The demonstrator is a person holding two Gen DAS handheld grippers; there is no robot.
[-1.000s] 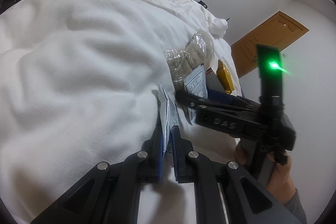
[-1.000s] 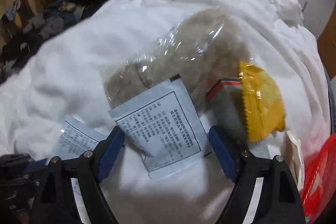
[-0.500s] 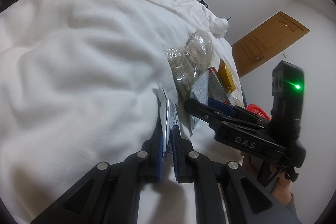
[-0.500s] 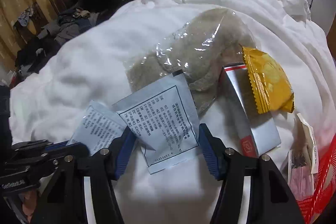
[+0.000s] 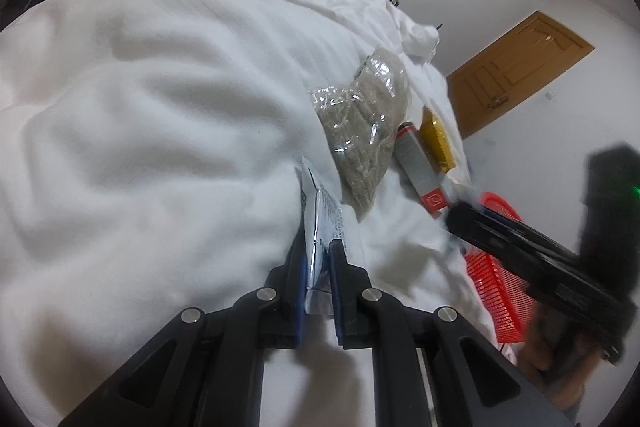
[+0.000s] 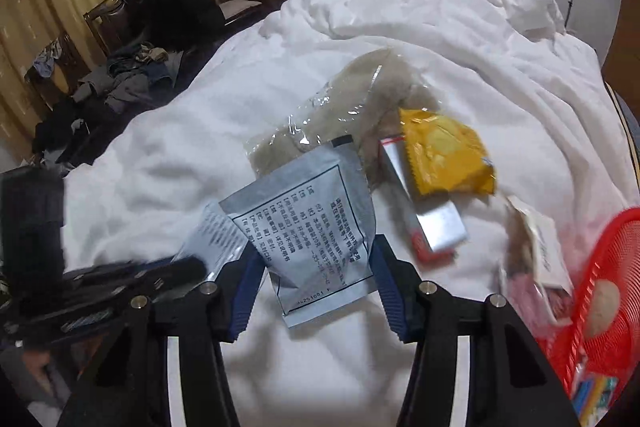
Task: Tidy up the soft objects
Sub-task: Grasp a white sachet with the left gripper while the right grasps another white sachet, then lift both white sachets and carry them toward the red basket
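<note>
My left gripper [image 5: 318, 255] is shut on a silver-grey sachet [image 5: 320, 223] and holds it edge-on above the white duvet [image 5: 160, 131]. My right gripper [image 6: 316, 259] is shut on a second silver-grey printed sachet [image 6: 316, 223] and holds it lifted off the bed. On the duvet [image 6: 460, 67] behind lie a clear bag of grey-green fibre [image 6: 340, 115], a yellow snack packet [image 6: 444, 157] and a silver box with a red end [image 6: 432, 223]. The bag [image 5: 364, 131], box [image 5: 420, 167] and packet [image 5: 438, 141] also show in the left wrist view.
A red mesh basket [image 6: 600, 287] stands at the bed's right edge with items inside; it shows in the left wrist view [image 5: 496, 291] too. A small white-and-pink packet [image 6: 536, 251] lies beside it. A chair with dark clothes [image 6: 160, 11] stands left of the bed.
My right gripper has closed on the printed sachet and pulled back and up with it, toward the red basket. My left gripper keeps its hold on the other sachet.
</note>
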